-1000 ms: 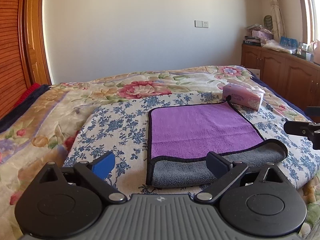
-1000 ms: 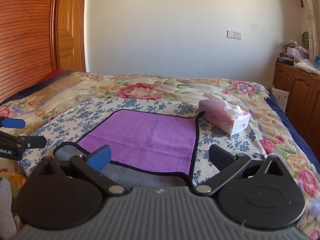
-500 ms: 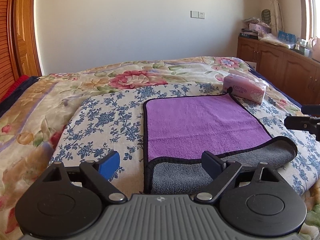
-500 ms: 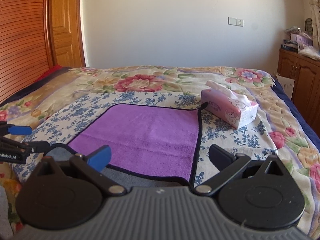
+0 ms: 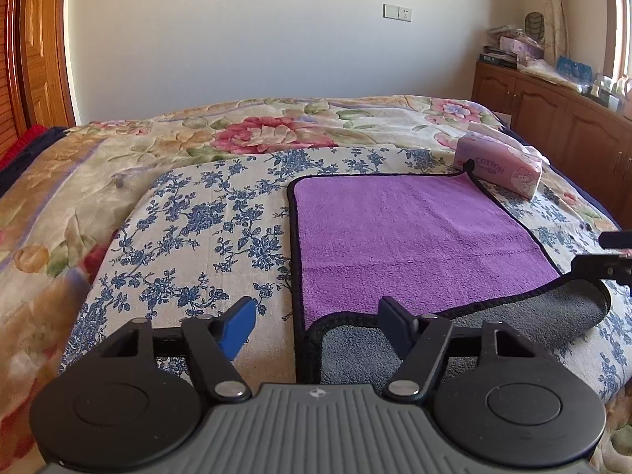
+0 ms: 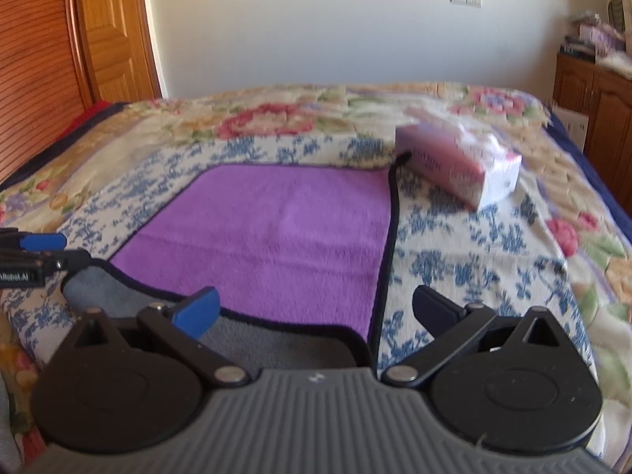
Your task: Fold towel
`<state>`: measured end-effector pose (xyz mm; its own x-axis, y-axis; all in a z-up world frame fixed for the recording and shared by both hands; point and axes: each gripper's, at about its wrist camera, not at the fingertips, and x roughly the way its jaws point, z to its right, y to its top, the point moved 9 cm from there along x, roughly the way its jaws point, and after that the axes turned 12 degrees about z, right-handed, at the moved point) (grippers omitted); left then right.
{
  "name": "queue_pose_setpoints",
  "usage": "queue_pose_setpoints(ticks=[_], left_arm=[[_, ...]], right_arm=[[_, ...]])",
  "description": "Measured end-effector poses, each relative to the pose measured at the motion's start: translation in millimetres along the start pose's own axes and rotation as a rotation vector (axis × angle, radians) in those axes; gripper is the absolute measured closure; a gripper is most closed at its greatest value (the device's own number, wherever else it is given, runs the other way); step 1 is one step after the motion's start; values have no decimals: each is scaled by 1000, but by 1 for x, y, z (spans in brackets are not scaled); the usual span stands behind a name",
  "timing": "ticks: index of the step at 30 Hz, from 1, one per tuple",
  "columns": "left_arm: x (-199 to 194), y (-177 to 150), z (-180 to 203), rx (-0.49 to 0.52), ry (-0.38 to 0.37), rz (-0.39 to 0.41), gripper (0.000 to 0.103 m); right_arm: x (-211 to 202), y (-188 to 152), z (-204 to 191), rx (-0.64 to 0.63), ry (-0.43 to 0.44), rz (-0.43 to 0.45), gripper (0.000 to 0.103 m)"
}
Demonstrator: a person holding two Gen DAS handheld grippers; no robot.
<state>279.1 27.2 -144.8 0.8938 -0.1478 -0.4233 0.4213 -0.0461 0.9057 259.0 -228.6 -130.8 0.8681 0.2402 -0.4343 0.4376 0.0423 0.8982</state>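
Observation:
A purple towel [image 5: 410,237] with a black edge lies flat on a blue-flowered cloth on the bed. Its near edge is turned over and shows the grey underside [image 5: 513,320]. My left gripper [image 5: 320,328] is open and empty, just above the towel's near left corner. My right gripper [image 6: 316,310] is open and empty above the near right corner; the towel [image 6: 276,233] spreads ahead of it. Each gripper shows at the edge of the other's view: the right one [image 5: 608,260] and the left one [image 6: 35,252].
A pink tissue box [image 5: 499,166] stands by the towel's far right corner, and shows in the right wrist view [image 6: 454,162]. Wooden cabinets [image 5: 553,118] line the right wall. A wooden door [image 6: 114,31] is at the left. The floral bedspread [image 5: 276,134] stretches behind.
Both grippers have moved forward and down toward the towel's near edge, which now sits closer under the fingers. Both stay open. The towel has not moved.

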Motion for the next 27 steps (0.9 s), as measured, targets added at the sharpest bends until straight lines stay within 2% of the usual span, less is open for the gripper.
queue_pose_setpoints(ticks=[9,13,14,15,17,25,27], left_arm=[[12,-11,-6,-50,-22,-74,56],[13,-16,-5,-59,-30,-98,58],[14,-17,-5,-61,-30,-103,61],[14,-18,-5,-63,-31,-107,61],[14,-20,-5,-68,-36,-117,62],[15,-23,-4,-86,-48,-132,71],[14,-22,-3,-85,-52,-131,74]], right_arm=[[8,-14,6,8,-2,-83,0],[9,-18,6,9,2,-106,1],[9,-19,6,11,3,-108,2],[10,-19,7,15,4,-112,10],[11,-20,10,33,9,-128,18],[12,-25,18,74,3,-167,32],[12,-26,19,77,4,-175,39]])
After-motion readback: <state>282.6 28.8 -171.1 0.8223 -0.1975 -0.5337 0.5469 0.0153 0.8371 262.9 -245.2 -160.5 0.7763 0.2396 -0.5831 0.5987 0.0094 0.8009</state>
